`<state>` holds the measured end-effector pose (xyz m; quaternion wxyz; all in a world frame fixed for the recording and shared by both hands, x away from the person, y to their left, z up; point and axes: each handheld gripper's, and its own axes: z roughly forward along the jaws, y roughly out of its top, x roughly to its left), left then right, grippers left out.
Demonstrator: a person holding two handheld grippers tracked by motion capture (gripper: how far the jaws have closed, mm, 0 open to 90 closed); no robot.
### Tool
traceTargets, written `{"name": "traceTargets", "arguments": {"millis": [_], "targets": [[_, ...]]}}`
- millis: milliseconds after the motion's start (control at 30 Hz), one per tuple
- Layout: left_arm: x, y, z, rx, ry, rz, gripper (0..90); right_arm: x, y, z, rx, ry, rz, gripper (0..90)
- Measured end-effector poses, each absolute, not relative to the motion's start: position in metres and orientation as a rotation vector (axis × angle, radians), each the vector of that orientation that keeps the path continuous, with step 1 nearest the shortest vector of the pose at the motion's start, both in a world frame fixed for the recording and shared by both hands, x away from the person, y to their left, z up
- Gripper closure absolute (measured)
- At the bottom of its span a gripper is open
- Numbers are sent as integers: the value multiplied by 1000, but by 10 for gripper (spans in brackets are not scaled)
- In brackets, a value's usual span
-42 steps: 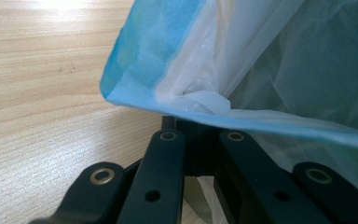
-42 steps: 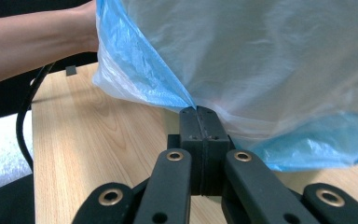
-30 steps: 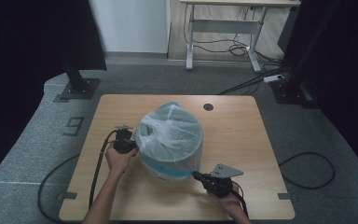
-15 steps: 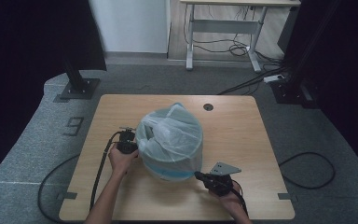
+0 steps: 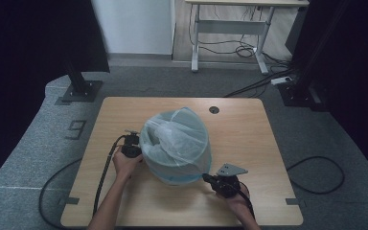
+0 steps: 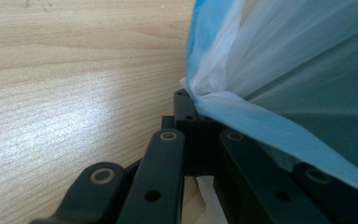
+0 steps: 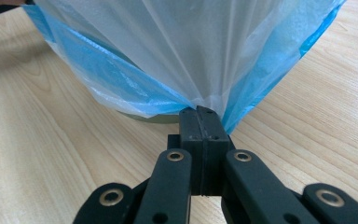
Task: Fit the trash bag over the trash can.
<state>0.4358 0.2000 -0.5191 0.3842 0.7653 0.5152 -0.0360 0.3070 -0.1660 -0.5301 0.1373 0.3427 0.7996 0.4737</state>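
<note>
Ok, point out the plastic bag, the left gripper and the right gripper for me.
plastic bag [image 5: 177,139]: high view, on its domed top.
left gripper [image 6: 186,105]: left gripper view, at the shut jaw tips pinching the bag's edge.
right gripper [image 7: 199,114]: right gripper view, at the shut jaw tips.

High overview, two close gripper views, shared bag [image 5: 177,143]

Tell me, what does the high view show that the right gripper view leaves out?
The high view takes in the whole table, both forearms, the left gripper at the bag's far side, and the floor with a desk behind. The right gripper view shows, close up, the right gripper with its jaws shut on a pinch of the plastic bag. Both show the bag over a round bin and the wooden tabletop.
</note>
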Motion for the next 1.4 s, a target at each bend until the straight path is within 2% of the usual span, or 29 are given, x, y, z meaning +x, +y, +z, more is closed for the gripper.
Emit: {"name": "traceTargets", "arguments": {"millis": [233,367,500,533,567,633,667,700,767,800,967,1167,1333,1400], "targets": [[435,204,-517,1958,1323,-82,899,315,-164,-533,1024,2315,1357,892],[431,208,-515,1951,1295,-32,894,314,-164,-532,1013,2297,1401,891],[425,214,-508,1925,1245,58,718,313,-166,-530,1004,2265,1438,888],[421,218,-502,1899,1238,102,678,312,-168,-528,1014,2237,1464,827],[421,218,-502,1899,1238,102,639,312,-168,-528,1014,2237,1464,827],[418,225,-496,1871,1224,139,610,311,-170,-526,1015,2201,1492,734],[413,232,-488,1844,1201,179,589,310,-172,-524,1024,2171,1520,643],[413,232,-488,1844,1201,179,589,310,-172,-524,1024,2171,1520,643],[407,239,-480,1828,1179,210,587,309,-173,-522,1034,2144,1535,562],[402,245,-473,1809,1172,227,576,306,-175,-519,1041,2124,1550,487],[390,261,-455,1772,1153,266,550,298,-183,-512,1032,2094,1599,406],[371,272,-416,1736,1000,307,510,291,-193,-507,1010,2080,1632,384],[366,263,-383,1759,840,267,413,289,-200,-507,1015,2068,1638,382],[366,255,-373,1802,790,259,403,288,-203,-507,1020,2061,1639,383]]}}
